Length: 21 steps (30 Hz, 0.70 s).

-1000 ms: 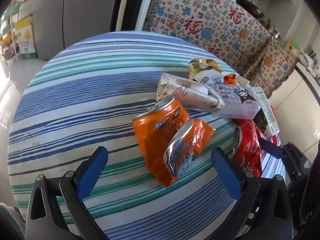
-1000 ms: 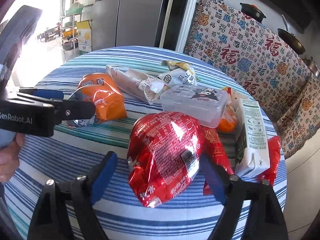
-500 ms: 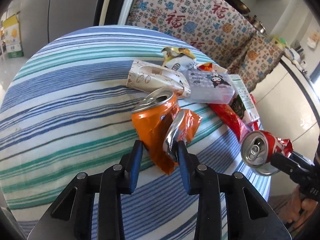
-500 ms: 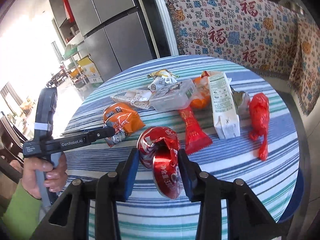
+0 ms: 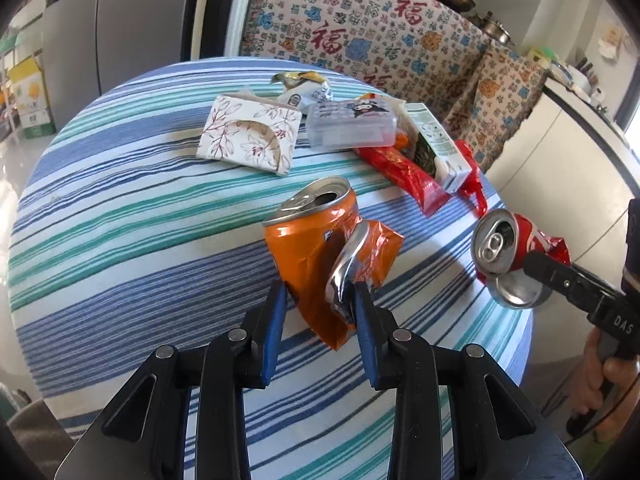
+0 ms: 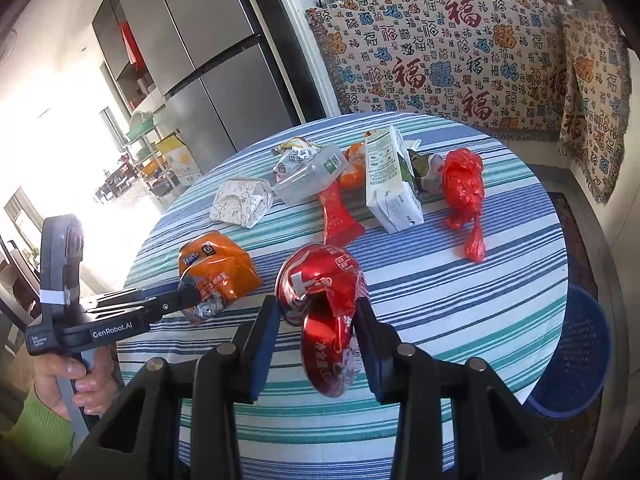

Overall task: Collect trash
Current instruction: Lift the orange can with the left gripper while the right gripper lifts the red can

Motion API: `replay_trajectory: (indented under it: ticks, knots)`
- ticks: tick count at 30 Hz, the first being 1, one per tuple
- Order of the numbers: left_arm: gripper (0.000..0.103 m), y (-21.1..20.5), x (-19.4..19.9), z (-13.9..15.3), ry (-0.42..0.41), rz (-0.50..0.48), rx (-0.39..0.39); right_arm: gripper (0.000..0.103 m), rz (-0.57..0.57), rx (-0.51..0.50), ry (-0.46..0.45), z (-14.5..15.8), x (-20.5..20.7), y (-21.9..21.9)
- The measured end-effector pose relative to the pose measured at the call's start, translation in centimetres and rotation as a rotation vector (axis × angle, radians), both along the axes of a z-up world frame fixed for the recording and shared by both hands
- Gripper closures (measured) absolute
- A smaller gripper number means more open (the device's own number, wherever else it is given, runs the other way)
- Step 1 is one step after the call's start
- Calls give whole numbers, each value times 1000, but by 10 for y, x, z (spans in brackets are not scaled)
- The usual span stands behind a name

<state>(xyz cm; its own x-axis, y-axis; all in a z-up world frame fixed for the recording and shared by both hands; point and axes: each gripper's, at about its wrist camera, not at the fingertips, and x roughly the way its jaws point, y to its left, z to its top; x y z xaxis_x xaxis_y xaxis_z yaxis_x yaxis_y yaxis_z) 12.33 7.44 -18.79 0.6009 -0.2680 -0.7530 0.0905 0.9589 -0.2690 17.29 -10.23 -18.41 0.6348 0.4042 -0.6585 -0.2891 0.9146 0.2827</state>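
My left gripper (image 5: 318, 300) is shut on a crushed orange can (image 5: 320, 248) and holds it above the striped round table (image 5: 120, 216). My right gripper (image 6: 316, 316) is shut on a crushed red can (image 6: 324, 292), also lifted off the table. The red can also shows in the left wrist view (image 5: 508, 252), and the orange can in the right wrist view (image 6: 218, 268). More trash lies on the table: a floral paper box (image 5: 250, 136), a clear plastic box (image 5: 352, 126), a red wrapper (image 5: 404, 172), a milk carton (image 6: 390, 184) and a red plastic bag (image 6: 464, 192).
A blue basket (image 6: 572, 352) stands on the floor beside the table at the right. A patterned cloth (image 6: 460, 60) covers furniture behind the table. A grey fridge (image 6: 208, 60) stands at the back left.
Both grippers closed on their cans a second ago and have since lifted them and drawn back from the trash pile. The right gripper has swung toward the table's right side.
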Motion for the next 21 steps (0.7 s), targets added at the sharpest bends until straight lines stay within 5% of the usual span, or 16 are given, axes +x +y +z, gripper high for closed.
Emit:
replay_trajectory:
  ticks: [11,14,15,16,21]
  knots:
    - [78,-5,3,2,-15,5,-17,65,-21,-6,-33,6,-6,-7]
    - [70,-6,5,-4,28,-24,-52,65,-22,-6,-30,5,-7,-9]
    - [62,-5,5,-8,45,-10,-59,65,-20,-7,-31,5,-7,-9]
    - [40,-3,6,-13,62,2,-67,65,-20,-11,-35,5,-8,-9]
    - [5,8,11,-8,20,10,-109,65,-23,-19,-42,5,-11,-10]
